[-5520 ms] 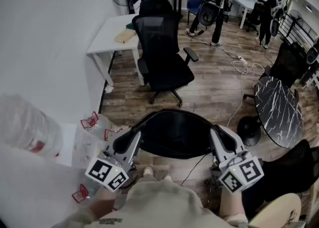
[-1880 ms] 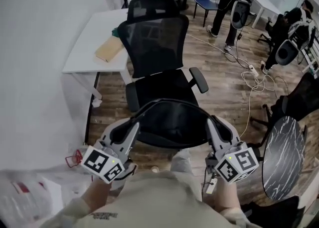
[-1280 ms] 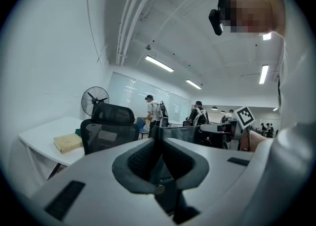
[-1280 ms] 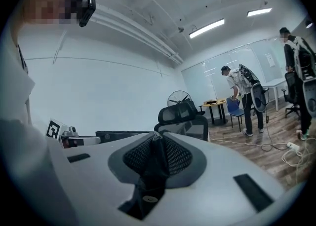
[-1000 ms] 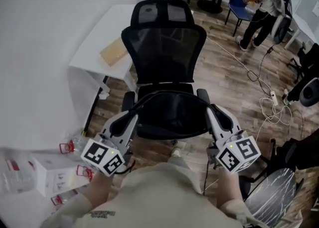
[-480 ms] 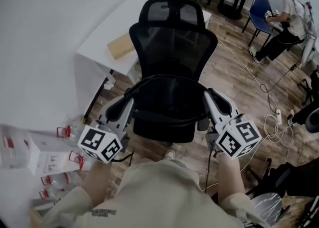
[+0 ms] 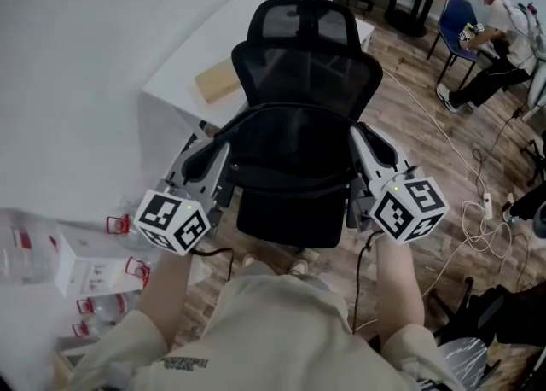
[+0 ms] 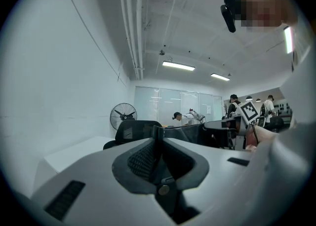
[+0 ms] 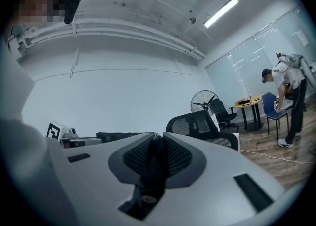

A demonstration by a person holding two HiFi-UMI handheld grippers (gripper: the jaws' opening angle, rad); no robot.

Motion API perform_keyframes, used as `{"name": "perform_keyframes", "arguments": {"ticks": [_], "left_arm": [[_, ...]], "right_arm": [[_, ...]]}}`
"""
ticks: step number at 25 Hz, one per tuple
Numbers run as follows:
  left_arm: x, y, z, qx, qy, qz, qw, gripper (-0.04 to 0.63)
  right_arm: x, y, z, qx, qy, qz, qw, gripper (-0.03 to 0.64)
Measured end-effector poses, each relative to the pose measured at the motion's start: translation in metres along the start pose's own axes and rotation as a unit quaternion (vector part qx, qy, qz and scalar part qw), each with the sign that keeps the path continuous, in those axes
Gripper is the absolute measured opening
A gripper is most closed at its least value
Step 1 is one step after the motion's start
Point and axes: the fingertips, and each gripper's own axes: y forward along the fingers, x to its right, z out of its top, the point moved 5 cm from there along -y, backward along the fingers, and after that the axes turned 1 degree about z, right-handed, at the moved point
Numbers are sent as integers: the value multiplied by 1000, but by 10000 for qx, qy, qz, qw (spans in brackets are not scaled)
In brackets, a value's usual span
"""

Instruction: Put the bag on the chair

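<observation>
We carry the bag [image 7: 290, 159], black and soft, with a curved dark rim arching from one side to the other. It hangs slung between our two grippers, in front of the mesh backrest of the black office chair [image 7: 307, 73] and over its seat. We cannot tell whether it touches the seat. The left gripper [image 7: 223, 147] has its jaws closed almost together on a thin black edge of the bag at its left end. The right gripper [image 7: 357, 135] pinches the bag's black fabric the same way at its right end.
</observation>
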Motion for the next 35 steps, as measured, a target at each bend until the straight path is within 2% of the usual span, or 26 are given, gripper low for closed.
{"name": "perform_keyframes", "arguments": {"ticks": [9, 16, 25, 35], "left_arm": [[-31, 24, -11, -53, -165, -208, 9996, 60], [-55, 51, -36, -399, -221, -504, 9977, 60], [-86, 88, -86, -843, -253, -686, 9938, 60], [-108, 120, -162, -1568, -352, -881, 9831, 60]], "right_arm": [[3, 26, -4, -118, -108, -283, 9995, 74], [16, 44, -29, -335, 23, -627, 9975, 74], [37, 72, -70, -649, 121, -985, 9929, 74], [66, 92, -140, -1185, 352, -1261, 9843, 75]]}}
